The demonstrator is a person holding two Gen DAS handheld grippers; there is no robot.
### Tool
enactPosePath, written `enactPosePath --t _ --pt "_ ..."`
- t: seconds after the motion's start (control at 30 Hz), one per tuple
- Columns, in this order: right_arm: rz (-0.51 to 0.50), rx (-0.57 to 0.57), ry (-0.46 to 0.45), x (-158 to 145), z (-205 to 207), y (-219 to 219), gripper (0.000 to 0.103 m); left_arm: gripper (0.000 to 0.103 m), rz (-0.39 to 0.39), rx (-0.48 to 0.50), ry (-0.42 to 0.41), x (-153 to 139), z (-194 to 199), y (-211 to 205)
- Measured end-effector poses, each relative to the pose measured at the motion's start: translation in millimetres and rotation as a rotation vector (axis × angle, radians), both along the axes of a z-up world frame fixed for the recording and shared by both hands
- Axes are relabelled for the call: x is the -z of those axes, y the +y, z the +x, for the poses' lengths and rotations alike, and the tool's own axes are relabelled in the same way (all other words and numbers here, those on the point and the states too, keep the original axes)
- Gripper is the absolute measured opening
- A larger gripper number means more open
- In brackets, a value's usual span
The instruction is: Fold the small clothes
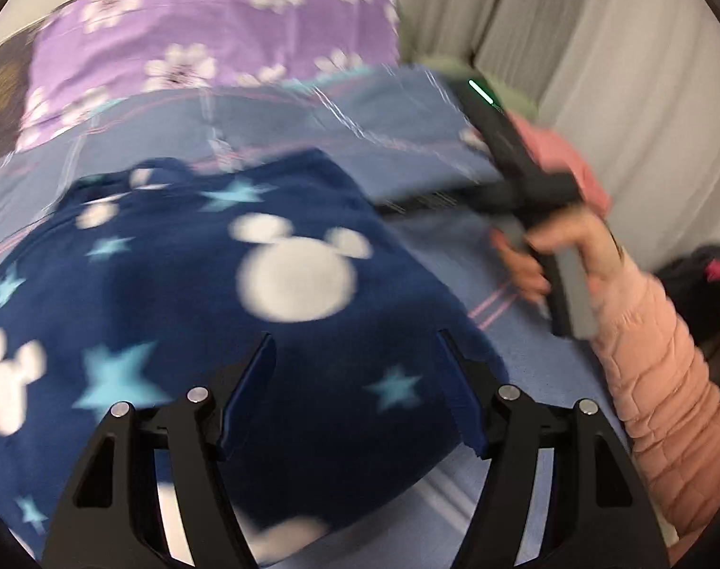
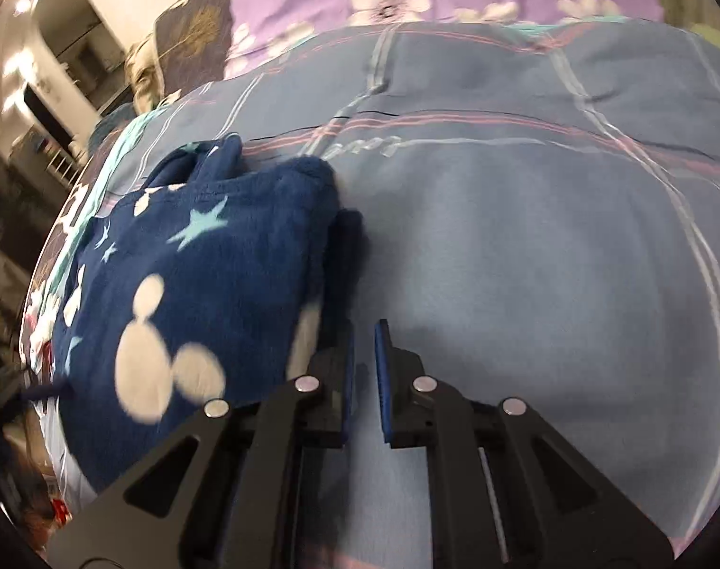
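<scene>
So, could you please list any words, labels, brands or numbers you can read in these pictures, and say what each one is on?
None can be read for certain.
Blue plaid bedsheet: a pale cursive word woven near the pink stripes, too blurred to read.
Navy fleece garment: only white mouse-head shapes and light blue stars, no lettering.
Purple cover: white flowers only.
Right gripper: a green light, no text.

Under my jaws, a navy fleece garment (image 1: 180,284) with white mouse heads and pale blue stars. The bedsheet (image 2: 526,246) is blue, striped pink and white. Purple pillow (image 1: 208,42), white flowers. Pink quilted sleeve (image 1: 663,379).
</scene>
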State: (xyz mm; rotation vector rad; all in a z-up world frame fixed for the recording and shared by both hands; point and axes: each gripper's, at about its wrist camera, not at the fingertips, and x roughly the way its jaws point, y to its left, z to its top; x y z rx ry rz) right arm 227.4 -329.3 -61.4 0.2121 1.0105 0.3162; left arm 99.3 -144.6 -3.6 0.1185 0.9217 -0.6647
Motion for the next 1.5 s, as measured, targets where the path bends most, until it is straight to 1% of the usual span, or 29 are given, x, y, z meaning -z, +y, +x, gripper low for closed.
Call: enactPosePath --t 0.03,0.07,0.1,0.13,0.17,0.2,0.27,0.3,0.37,0.4,0.43,0.47,0.5,0.53,0.6,0.67,0.7,0.8,0.87,1.0,1.07,1.17,1.27,1.33,1.37,1.4,1.47,1.5 --pt "0.039 -0.007 -0.010 3.2 2.6 -1.6 0.015 0.070 0.026 0.009 0.008 3.9 -0.3 -12.3" --pt "0.091 -0.005 -0.025 7.4 3.3 -4.7 0.020 0.070 0.068 0.017 0.011 9.6 -2.2 -29.2" --pt "0.152 0.010 -0.044 14.3 1.1 -11.3 0.028 0.074 0.109 0.021 -0.001 13.8 -3.9 -43.2" --pt "0.191 0.019 -0.052 20.7 -1.4 -16.0 0.031 0.076 0.160 0.021 -0.029 19.0 -6.8 -58.1" --pt "0.242 0.021 -0.053 28.0 -3.1 -23.3 0.032 0.081 0.196 0.023 -0.054 22.4 -8.8 -68.4" --pt "0.274 0.011 -0.049 32.7 -5.1 -29.8 0.032 0.083 0.229 0.027 -0.079 25.2 -10.9 -79.2" --pt "0.283 -0.019 -0.051 28.2 -5.6 -32.2 0.032 0.085 0.273 0.029 -0.111 28.9 -12.0 -93.8" --pt "0.281 -0.030 -0.058 25.4 -7.1 -32.2 0.035 0.086 0.293 0.028 -0.123 31.3 -12.6 -100.1" --pt "0.278 -0.046 -0.069 24.4 -8.4 -30.6 0.038 0.086 0.352 0.025 -0.141 37.9 -10.8 -110.0" --pt "0.274 -0.049 -0.070 24.8 -6.9 -29.7 0.038 0.086 0.378 0.024 -0.144 41.0 -10.0 -113.1" --pt "0.276 -0.050 -0.069 25.1 -6.2 -30.0 0.038 0.085 0.387 0.018 -0.145 43.1 -9.9 -112.5" --pt "0.281 -0.051 -0.070 24.8 -6.2 -30.8 0.038 0.074 0.385 0.008 -0.148 43.0 -10.8 -109.7" --pt "0.294 -0.053 -0.069 24.1 -6.8 -32.2 0.039 0.056 0.381 -0.010 -0.156 41.5 -10.6 -105.1" --pt "0.305 -0.053 -0.069 24.3 -8.4 -33.2 0.039 0.047 0.379 -0.029 -0.162 39.0 -11.0 -98.5" --pt "0.327 -0.057 -0.068 24.1 -10.1 -35.1 0.041 0.028 0.299 -0.059 -0.120 30.2 -8.1 -76.0" --pt "0.332 -0.058 -0.067 24.1 -8.8 -34.0 0.043 0.021 0.228 -0.109 -0.064 23.4 -2.9 -54.9" --pt "0.330 -0.060 -0.068 24.2 -8.9 -33.1 0.044 0.021 0.203 -0.124 -0.045 21.1 -1.8 -47.8" --pt "0.312 -0.062 -0.070 23.2 -8.7 -30.8 0.046 0.020 0.174 -0.128 -0.029 19.6 -4.3 -40.4" --pt "0.289 -0.065 -0.073 22.7 -9.8 -28.4 0.046 0.021 0.193 -0.102 -0.044 23.7 -6.4 -44.0" --pt "0.223 -0.085 -0.077 22.2 -11.4 -19.9 0.046 0.027 0.241 -0.053 -0.090 26.4 -15.2 -62.1" --pt "0.165 -0.142 -0.065 20.7 -14.3 -13.8 0.046 0.028 0.253 -0.036 -0.102 26.5 -17.4 -66.5" --pt "0.096 -0.256 -0.049 17.8 -24.7 -8.7 0.046 0.028 0.242 -0.023 -0.099 26.2 -14.7 -64.3" --pt "0.069 -0.285 -0.044 16.2 -30.1 -13.0 0.044 0.028 0.232 -0.019 -0.106 26.6 -16.1 -62.8" --pt "0.008 -0.306 -0.062 14.3 -35.2 -8.9 0.042 0.028 0.218 -0.022 -0.120 25.4 -19.4 -60.7" --pt "-0.051 -0.328 -0.087 12.8 -39.7 -2.5 0.042 0.026 0.209 -0.024 -0.122 26.6 -18.3 -60.8" --pt "-0.078 -0.337 -0.101 12.3 -41.8 1.4 0.042 0.025 0.200 -0.026 -0.123 25.8 -20.8 -58.8" --pt "-0.080 -0.334 -0.103 12.9 -36.2 8.7 0.043 0.024 0.191 -0.024 -0.126 26.0 -21.0 -57.0" --pt "-0.053 -0.304 -0.091 14.3 -24.8 10.2 0.050 0.024 0.194 -0.020 -0.129 26.3 -21.2 -57.8"
